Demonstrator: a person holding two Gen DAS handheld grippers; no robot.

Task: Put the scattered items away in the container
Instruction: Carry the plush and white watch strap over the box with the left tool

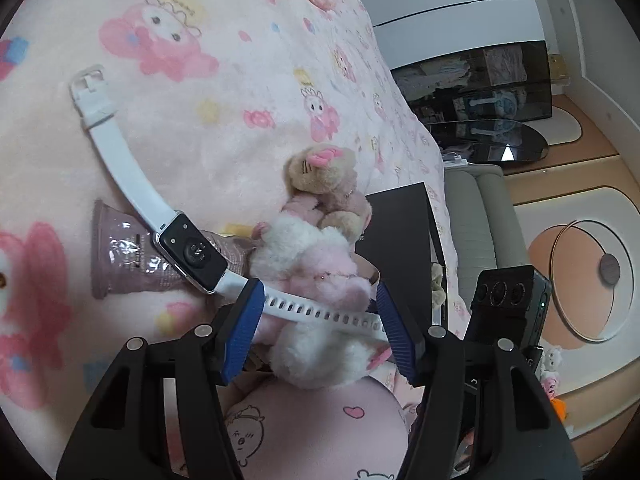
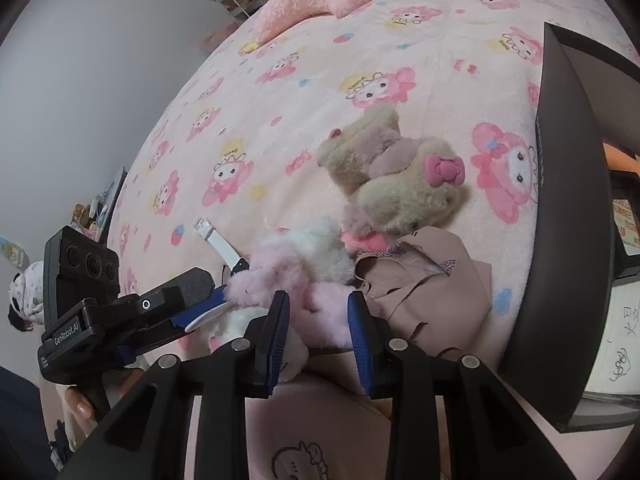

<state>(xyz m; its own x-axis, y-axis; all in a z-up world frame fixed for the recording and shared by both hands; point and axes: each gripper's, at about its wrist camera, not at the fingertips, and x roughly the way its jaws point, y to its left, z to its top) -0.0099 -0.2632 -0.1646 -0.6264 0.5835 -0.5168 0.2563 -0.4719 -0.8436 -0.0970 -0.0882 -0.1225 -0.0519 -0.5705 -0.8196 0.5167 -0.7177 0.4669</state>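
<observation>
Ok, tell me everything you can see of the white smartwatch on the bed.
The white smartwatch with the rectangular black case lies on the pink cartoon-print blanket, case back up with its sensor showing and a silvery edge. The smooth, rubbery-looking band is unbuckled and stretched out. The buckle end curves away up-left; the case rests on a mauve glossy pouch. The perforated end runs across the pink-and-white fluffy plush toy, between the open jaws of the left gripper.

This is a bedroom in a home. A big bed has a soft pink blanket (image 2: 320,92) with cartoon bunnies on it. A fluffy pink pillow (image 2: 316,0) lies there, and a grey sofa (image 1: 480,216) stands on the wood floor (image 1: 592,148).
</observation>
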